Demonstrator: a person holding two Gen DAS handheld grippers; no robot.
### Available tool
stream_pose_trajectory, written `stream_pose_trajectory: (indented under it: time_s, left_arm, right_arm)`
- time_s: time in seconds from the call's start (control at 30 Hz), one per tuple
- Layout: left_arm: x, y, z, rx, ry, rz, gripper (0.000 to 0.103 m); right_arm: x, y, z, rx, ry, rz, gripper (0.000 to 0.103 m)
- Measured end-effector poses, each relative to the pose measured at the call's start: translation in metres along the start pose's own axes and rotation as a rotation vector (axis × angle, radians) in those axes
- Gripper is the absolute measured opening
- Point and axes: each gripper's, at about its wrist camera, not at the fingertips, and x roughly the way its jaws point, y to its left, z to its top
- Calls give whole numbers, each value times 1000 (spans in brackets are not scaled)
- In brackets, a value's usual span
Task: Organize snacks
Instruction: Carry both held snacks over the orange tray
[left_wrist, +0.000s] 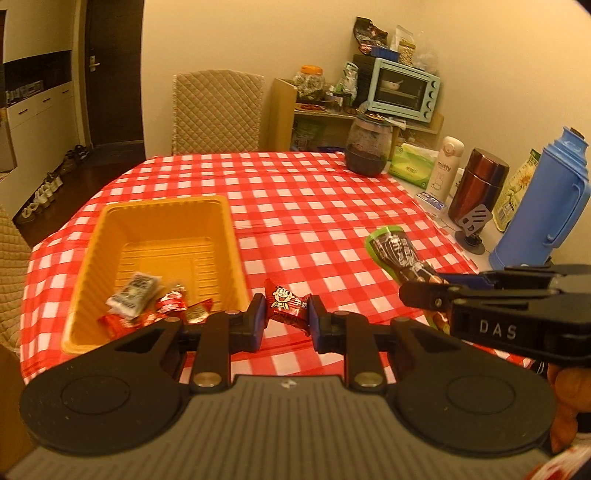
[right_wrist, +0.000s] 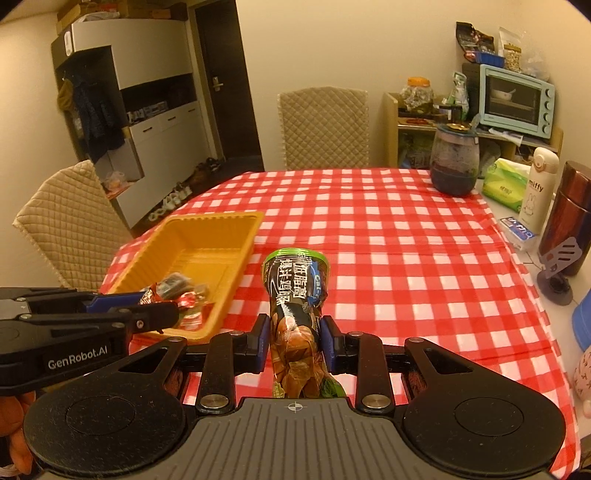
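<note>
The left gripper (left_wrist: 287, 320) pinches a small red wrapped candy (left_wrist: 287, 303), low centre. The right gripper (right_wrist: 293, 341) clamps a dark green-rimmed snack packet (right_wrist: 295, 288). The yellow ribbed plastic tray (left_wrist: 110, 236) sits left of both.

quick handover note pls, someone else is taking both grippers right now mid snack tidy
Left gripper: shut on a small red candy, held above the checked tablecloth just right of the yellow tray.
Right gripper: shut on a long dark snack packet with a green rim, also in the air, right of the tray.
Done: several small wrapped snacks already lie in the tray's near end.
Left: put the candy and the packet in the tray. No other loose snacks show on the cloth.
</note>
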Motion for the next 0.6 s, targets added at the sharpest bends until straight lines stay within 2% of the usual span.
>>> stream_pose_trajectory:
  time_s: [0.6]
  left_arm:
    - [-31, 57, -7, -61, -11, 71, 22]
  right_arm:
    - [12, 61, -1, -37, 11, 45, 29]
